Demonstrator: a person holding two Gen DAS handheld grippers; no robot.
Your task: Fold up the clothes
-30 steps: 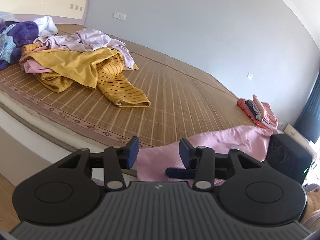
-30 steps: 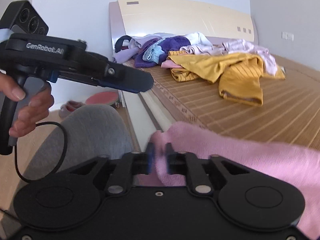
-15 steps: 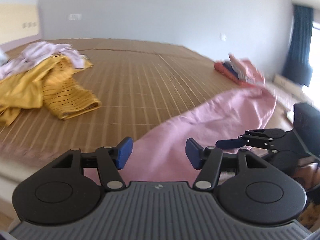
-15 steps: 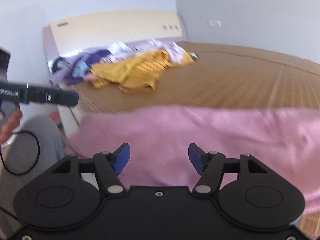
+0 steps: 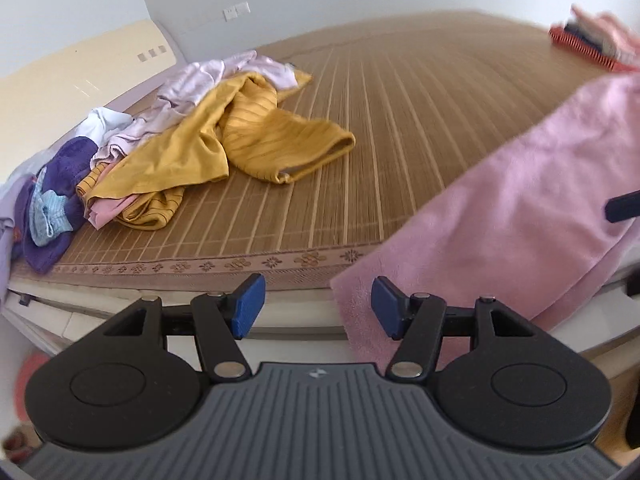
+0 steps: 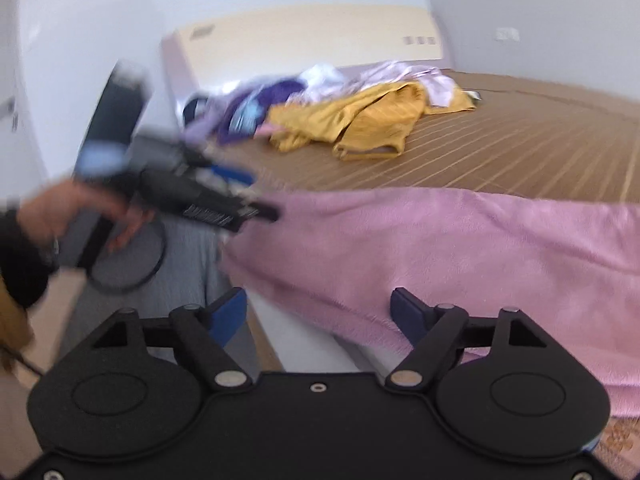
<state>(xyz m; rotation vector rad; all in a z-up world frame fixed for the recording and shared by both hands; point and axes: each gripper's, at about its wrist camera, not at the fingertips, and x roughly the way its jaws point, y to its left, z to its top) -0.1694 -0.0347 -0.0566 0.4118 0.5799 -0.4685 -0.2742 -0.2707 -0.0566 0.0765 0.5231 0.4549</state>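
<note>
Right wrist shows my right gripper (image 6: 316, 312) opening, left gripper (image 5: 316, 306) wide and empty, over the pink garment (image 5: 520, 200) on the mat (image 5: 400, 120) (I'd flatten it first).

Blurred past reading in the right wrist view: left gripper (image 6: 264, 210) and hand (image 6: 60, 216) — fingers smeared, spacing unclear. Cut off at the right edge: pink towel (image 5: 520, 208), far end unseen. Smeared at far right — folded stack (image 5: 592, 42), items indistinct. Buried under the yellow garment (image 5: 256, 128): much of the clothes pile (image 5: 68, 176).
</note>
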